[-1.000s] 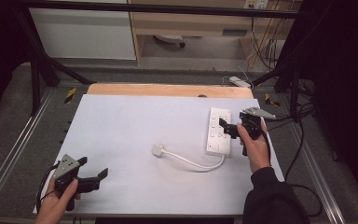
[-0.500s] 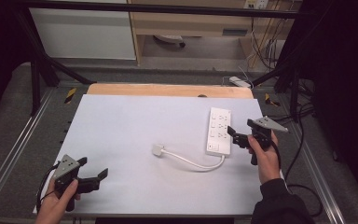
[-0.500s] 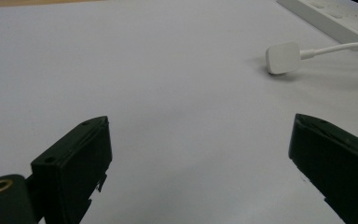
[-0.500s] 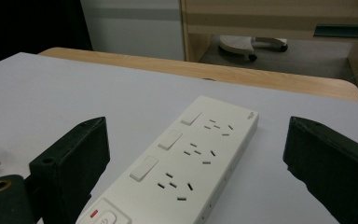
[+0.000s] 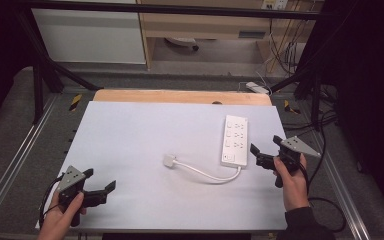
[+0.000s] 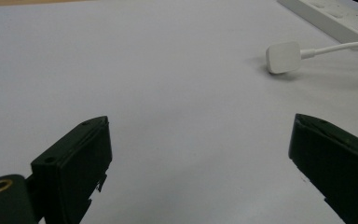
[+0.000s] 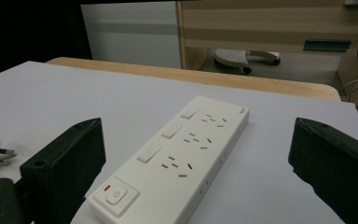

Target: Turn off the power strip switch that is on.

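A white power strip (image 5: pixel 234 140) with three switches and a red-marked power button lies on the white table (image 5: pixel 145 130), right of centre. Its cable (image 5: pixel 205 172) curves left to a white plug (image 5: pixel 169 160) lying loose. My right gripper (image 5: pixel 265 146) hovers open just right of the strip's near end, nothing between its jaws. In the right gripper view the strip (image 7: pixel 186 154) runs away between the open gripper (image 7: pixel 196 128). My left gripper (image 5: pixel 100 180) is open at the near left corner. The left gripper view looks past the open gripper (image 6: pixel 200 154) toward the plug (image 6: pixel 283 57).
A wooden edge (image 5: pixel 180 96) borders the table's far side. Behind it stand a white cabinet (image 5: pixel 90 35) and a wooden shelf unit (image 5: pixel 205 25). Another power strip (image 5: pixel 256 88) and hanging cables (image 5: pixel 280 50) sit off the far right. Metal rails (image 5: pixel 10 170) flank the table.
My right gripper has drawn back from above the power strip toward the near right edge, still open. The left gripper has stayed in place.
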Demonstrator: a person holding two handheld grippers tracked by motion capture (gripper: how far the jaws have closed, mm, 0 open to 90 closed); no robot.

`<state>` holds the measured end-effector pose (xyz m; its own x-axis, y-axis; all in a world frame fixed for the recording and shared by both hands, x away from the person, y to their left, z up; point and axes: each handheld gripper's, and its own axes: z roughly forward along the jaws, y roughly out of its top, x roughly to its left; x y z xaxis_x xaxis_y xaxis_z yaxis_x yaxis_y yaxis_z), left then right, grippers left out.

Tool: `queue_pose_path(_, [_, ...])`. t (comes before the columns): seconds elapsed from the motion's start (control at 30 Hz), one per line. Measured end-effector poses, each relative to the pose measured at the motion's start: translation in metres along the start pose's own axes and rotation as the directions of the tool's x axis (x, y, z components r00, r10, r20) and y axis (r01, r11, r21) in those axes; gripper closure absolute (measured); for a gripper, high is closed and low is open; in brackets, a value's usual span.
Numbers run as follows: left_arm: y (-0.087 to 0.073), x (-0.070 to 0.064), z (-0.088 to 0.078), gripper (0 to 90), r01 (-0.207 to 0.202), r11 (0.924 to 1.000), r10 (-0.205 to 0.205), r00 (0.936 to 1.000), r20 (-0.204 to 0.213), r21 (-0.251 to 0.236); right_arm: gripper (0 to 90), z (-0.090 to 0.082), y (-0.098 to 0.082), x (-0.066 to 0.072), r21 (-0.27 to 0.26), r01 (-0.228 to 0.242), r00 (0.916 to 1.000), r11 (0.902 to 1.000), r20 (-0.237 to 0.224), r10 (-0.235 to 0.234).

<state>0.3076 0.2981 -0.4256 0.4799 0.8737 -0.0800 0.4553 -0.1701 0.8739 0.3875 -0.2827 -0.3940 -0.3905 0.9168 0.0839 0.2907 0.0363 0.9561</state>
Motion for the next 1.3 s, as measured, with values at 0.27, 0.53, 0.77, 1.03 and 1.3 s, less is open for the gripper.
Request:
queue_pose_path(0.27, [0.000, 0.000, 0.000, 5.8, -0.002, 1.0000, 0.002, 1.0000, 0.001, -0.004, 3.4, -0.014, -0.008, 0.004, -0.001, 0.018, 0.9998, 0.9998, -0.006, -0.018])
queue_pose_path(0.53, [0.000, 0.000, -0.001, 5.8, -0.003, 1.0000, 0.003, 1.0000, 0.002, -0.007, 3.2, -0.027, -0.021, 0.006, 0.005, 0.017, 0.9998, 0.9998, -0.008, -0.017])
queue_pose_path(0.77, [0.000, 0.000, -0.001, 5.8, -0.004, 1.0000, 0.004, 1.0000, 0.003, -0.009, 2.9, -0.033, -0.030, 0.005, 0.015, 0.012, 0.9999, 0.9998, -0.006, -0.012])
queue_pose_path(1.03, [0.000, -0.001, -0.001, 5.8, -0.006, 0.9999, 0.006, 1.0000, 0.004, -0.010, 2.9, -0.036, -0.044, 0.005, 0.039, 0.000, 0.9999, 0.9993, -0.011, 0.000])
queue_pose_path(1.3, [0.000, -0.001, -0.001, 5.8, -0.008, 0.9999, 0.008, 1.0000, 0.003, -0.010, 2.9, -0.035, -0.052, 0.007, 0.076, 0.012, 0.9997, 0.9970, -0.022, -0.011])
